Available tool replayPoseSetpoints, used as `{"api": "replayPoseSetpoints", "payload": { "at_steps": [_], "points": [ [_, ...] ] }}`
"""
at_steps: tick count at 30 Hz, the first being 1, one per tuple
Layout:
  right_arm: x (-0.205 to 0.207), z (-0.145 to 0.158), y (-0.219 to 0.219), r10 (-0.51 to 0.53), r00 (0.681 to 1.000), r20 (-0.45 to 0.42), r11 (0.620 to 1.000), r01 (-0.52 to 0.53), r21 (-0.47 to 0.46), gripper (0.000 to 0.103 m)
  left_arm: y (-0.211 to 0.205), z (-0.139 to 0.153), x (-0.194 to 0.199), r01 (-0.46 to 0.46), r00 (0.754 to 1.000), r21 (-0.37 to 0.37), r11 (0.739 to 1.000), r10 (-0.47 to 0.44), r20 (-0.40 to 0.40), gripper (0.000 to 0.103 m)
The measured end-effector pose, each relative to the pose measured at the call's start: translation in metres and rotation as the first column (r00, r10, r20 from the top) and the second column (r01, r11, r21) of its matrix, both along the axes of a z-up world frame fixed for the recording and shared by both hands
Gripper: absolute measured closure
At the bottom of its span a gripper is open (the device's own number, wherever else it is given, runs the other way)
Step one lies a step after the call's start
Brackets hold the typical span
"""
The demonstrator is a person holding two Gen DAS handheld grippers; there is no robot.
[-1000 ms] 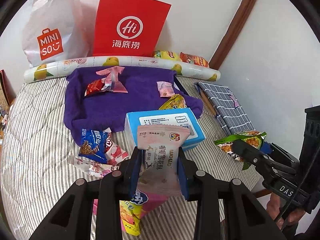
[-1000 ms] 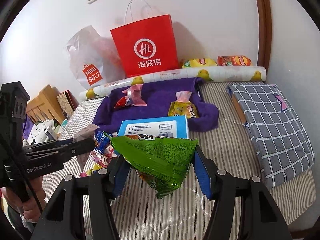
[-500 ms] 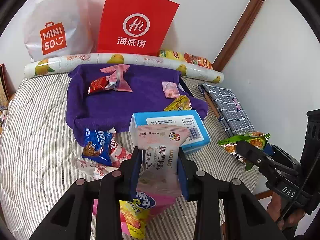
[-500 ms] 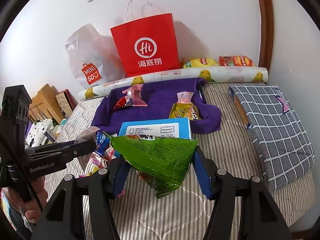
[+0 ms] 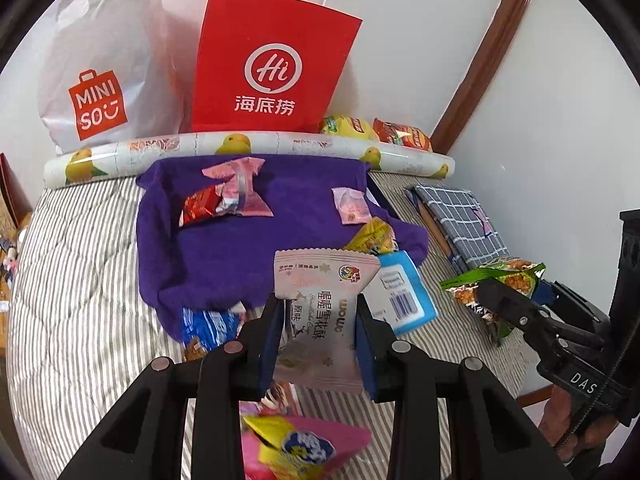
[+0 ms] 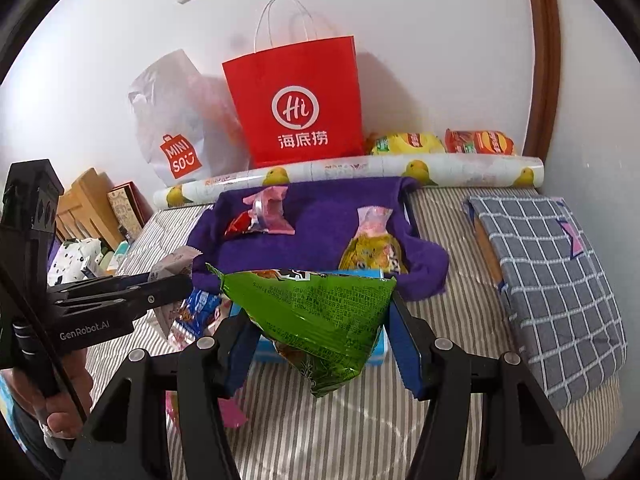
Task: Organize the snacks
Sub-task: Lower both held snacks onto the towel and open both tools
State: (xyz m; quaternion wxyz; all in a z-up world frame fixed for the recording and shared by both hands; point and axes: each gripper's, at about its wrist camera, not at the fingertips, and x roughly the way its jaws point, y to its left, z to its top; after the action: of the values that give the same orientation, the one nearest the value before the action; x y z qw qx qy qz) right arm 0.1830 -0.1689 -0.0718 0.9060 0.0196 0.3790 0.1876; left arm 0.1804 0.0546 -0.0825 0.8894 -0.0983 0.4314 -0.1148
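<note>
My left gripper (image 5: 319,320) is shut on a pale pink snack packet (image 5: 320,304) and holds it above the striped bed, near the front edge of the purple cloth (image 5: 240,236). My right gripper (image 6: 320,320) is shut on a green snack bag (image 6: 316,312), held above the blue box (image 6: 380,344). It also shows in the left wrist view (image 5: 504,300), to the right. On the purple cloth (image 6: 324,236) lie a red and pink packet pair (image 5: 224,200), a small pink packet (image 5: 350,206) and a yellow packet (image 6: 374,254).
A red paper bag (image 5: 272,64) and a white Miniso bag (image 5: 96,80) stand against the wall behind a rolled mat (image 5: 248,148). Yellow and red chip bags (image 6: 440,142) lie behind it. A checked cloth (image 6: 548,276) lies at right. Loose packets (image 5: 208,328) lie by the cloth's front.
My left gripper has moved forward and right with the pink packet, so the blue box now sits behind and right of it. The right gripper has also advanced a little with the green bag.
</note>
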Motion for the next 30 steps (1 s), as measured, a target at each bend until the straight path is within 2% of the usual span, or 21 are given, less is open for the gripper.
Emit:
{"api": "replayPoseSetpoints", "payload": {
  "at_steps": [7,16,24,30],
  "points": [
    [0.029,-0.002,0.009,-0.006,1.0,0.011,1.0,0.006,-0.009,0.044,0.011,-0.003,0.034,-0.003,1.0,0.03,1.0,0.003,-0.004,0.071],
    [0.07,-0.015,0.021,-0.012,1.0,-0.001,1.0,0.012,-0.022,0.044,0.036,-0.015,0.07,-0.032,0.999,0.019,0.999,0.032,-0.022,0.071],
    [0.104,-0.021,0.024,-0.022,1.0,-0.002,1.0,0.022,-0.002,0.044,0.071,-0.031,0.094,-0.104,0.993,-0.011,0.995,0.103,-0.066,0.071],
    [0.125,-0.034,0.032,-0.007,1.0,-0.024,1.0,0.007,0.005,0.044,0.072,-0.041,0.108,-0.112,0.991,-0.004,0.994,0.111,-0.081,0.071]
  ]
}}
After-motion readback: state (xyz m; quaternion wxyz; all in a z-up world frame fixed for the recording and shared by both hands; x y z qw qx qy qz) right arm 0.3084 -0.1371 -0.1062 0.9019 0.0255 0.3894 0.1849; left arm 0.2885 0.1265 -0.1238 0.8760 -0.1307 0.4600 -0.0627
